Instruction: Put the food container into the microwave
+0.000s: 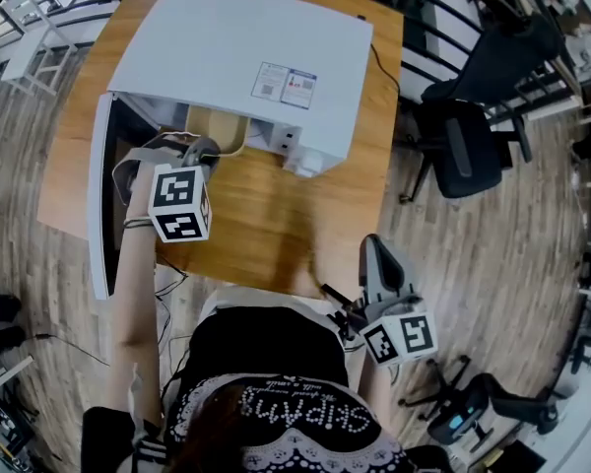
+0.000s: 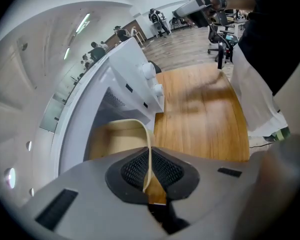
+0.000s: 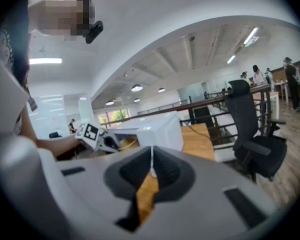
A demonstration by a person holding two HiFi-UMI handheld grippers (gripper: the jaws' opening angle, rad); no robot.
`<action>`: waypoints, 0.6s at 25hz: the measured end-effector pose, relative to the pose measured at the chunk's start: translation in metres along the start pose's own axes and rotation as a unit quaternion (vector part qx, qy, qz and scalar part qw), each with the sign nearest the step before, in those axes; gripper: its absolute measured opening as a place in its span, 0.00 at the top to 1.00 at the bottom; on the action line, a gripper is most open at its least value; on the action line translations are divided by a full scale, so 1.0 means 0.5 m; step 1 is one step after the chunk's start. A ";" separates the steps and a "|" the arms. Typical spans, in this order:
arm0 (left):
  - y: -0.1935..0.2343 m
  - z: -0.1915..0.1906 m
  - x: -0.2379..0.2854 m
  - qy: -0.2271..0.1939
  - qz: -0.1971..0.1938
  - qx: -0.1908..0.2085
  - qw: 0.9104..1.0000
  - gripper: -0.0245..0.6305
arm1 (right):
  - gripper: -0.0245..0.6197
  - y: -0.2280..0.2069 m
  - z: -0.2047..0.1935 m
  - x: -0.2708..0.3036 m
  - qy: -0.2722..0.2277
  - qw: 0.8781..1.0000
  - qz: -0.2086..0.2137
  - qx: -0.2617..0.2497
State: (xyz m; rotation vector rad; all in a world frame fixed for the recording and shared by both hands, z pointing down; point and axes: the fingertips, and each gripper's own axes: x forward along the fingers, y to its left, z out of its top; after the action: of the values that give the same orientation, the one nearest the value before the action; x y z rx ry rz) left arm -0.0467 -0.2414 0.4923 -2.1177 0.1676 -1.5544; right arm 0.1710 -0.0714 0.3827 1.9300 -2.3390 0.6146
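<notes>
The white microwave (image 1: 236, 47) stands on the wooden table (image 1: 276, 215) with its door (image 1: 98, 195) swung open to the left. My left gripper (image 1: 202, 151) is at the oven's opening, pointing steeply down. It is shut on the thin rim of the beige food container (image 1: 220, 126). In the left gripper view the rim runs straight between the pads of the left gripper (image 2: 149, 169), and the container (image 2: 117, 139) sits partly inside the cavity, beside the microwave's front panel (image 2: 125, 69). My right gripper (image 1: 374, 249) hangs past the table's front right edge, shut and holding nothing (image 3: 151, 166).
Two white knobs (image 2: 151, 79) stick out of the microwave's control panel, just right of the opening. A black office chair (image 1: 463, 136) stands to the right of the table, and a cable (image 1: 384, 67) trails off its back right edge. Bare wood lies in front of the microwave.
</notes>
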 end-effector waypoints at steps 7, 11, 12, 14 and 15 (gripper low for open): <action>0.037 -0.012 0.044 -0.001 0.007 -0.003 1.000 0.91 | 0.91 -0.005 -0.008 0.005 0.008 1.000 -0.010 0.006; 0.062 -0.025 0.074 -0.003 0.021 -0.010 1.000 0.91 | 0.91 -0.002 -0.010 0.013 0.012 1.000 -0.013 0.007; 0.067 -0.030 0.082 -0.003 0.022 -0.012 1.000 0.91 | 0.91 -0.002 -0.012 0.015 0.014 1.000 -0.014 0.007; 0.072 -0.037 0.100 -0.001 0.022 -0.012 1.000 0.91 | 0.91 0.000 -0.014 0.020 0.017 1.000 -0.015 0.008; 0.073 -0.039 0.108 -0.001 0.021 -0.010 1.000 0.91 | 0.91 0.001 -0.015 0.022 0.019 1.000 -0.016 0.008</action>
State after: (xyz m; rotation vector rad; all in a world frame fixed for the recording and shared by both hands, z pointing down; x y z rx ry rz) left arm -0.0396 -0.2999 0.5260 -2.1172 0.2264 -1.5329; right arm 0.1665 -0.0793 0.3927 1.9411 -2.2835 0.6637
